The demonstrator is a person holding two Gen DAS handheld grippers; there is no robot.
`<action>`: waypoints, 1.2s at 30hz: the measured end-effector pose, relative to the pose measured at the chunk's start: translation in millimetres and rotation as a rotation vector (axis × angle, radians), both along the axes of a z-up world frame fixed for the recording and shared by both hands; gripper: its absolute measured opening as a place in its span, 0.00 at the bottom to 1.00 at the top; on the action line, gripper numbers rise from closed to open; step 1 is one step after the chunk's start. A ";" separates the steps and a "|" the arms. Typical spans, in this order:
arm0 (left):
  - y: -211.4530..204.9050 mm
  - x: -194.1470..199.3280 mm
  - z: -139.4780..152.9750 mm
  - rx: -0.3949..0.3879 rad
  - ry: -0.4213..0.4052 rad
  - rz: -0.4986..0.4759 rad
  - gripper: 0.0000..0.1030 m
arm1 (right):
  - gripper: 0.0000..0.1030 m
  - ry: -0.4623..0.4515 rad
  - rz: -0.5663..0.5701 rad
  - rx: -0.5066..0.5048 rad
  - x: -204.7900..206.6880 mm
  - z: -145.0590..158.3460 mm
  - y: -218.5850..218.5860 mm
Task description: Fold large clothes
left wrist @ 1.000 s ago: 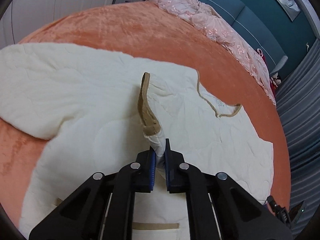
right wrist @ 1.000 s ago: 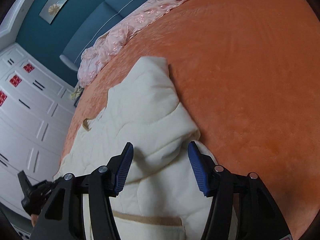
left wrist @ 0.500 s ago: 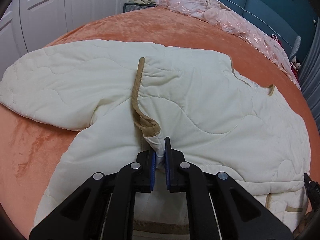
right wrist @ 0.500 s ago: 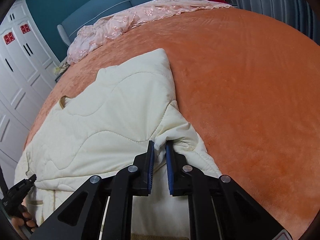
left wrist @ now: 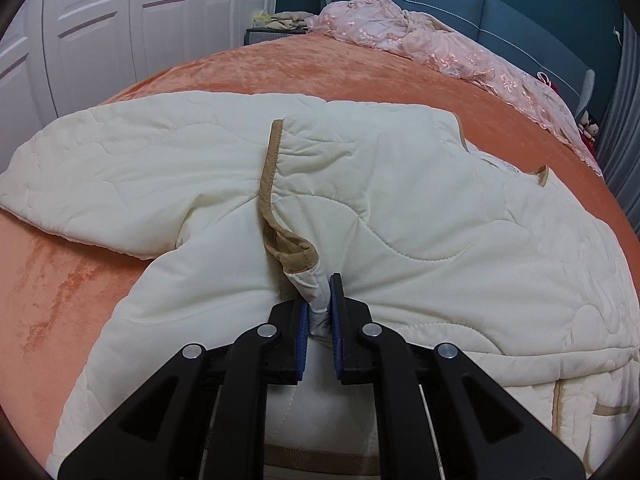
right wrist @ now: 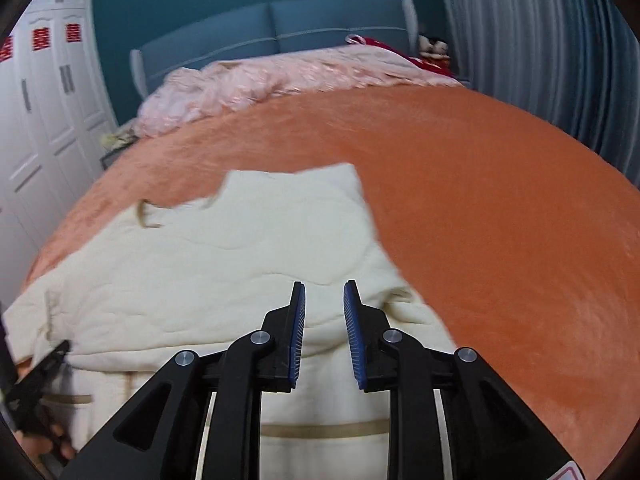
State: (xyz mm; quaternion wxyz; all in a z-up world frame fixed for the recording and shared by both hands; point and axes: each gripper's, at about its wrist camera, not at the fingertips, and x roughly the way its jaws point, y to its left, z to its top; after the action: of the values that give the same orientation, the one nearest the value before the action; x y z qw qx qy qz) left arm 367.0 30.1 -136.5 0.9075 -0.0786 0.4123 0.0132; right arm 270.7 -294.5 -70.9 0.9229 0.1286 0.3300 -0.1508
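A cream quilted jacket (left wrist: 400, 208) with tan trim lies spread on the orange bed cover (left wrist: 280, 68). My left gripper (left wrist: 320, 312) is shut on a bunched piece of the jacket's tan-edged front, just below the trim loop (left wrist: 288, 248). In the right wrist view the jacket (right wrist: 224, 264) lies folded over below, blurred by motion. My right gripper (right wrist: 324, 300) hangs a little above the fabric, its jaws opening, with nothing pinched between the blue pads. The other gripper's black tip (right wrist: 44, 368) shows at the lower left.
A pink lace quilt (left wrist: 440, 44) is heaped along the blue headboard (right wrist: 272, 36). White wardrobe doors (left wrist: 120, 32) stand on the left, grey curtains (right wrist: 540, 40) on the right. A small bedside stand with cloth (left wrist: 276, 24) sits by the bed.
The right gripper closed on the jacket's folded sleeve edge, then let go and rose away. The left gripper kept its hold and sank slightly, laying the front panel flatter.
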 end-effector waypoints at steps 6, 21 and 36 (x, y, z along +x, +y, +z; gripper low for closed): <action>0.0 -0.4 -0.5 -0.010 -0.004 0.000 0.09 | 0.21 0.104 0.314 0.009 55.1 -18.2 95.5; 49.6 -7.3 14.8 -0.312 0.021 0.010 0.30 | 0.19 0.126 0.289 0.020 55.1 -70.2 117.3; 362.2 -10.8 26.8 -0.276 0.069 0.605 0.65 | 0.18 0.118 0.286 0.018 58.1 -71.5 117.6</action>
State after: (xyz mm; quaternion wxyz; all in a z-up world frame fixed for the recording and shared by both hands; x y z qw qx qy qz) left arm 356.2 392.3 -109.8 0.8289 -0.3192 0.3985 0.2285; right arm 328.8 -176.9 -142.4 0.9128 0.0793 0.4001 -0.0221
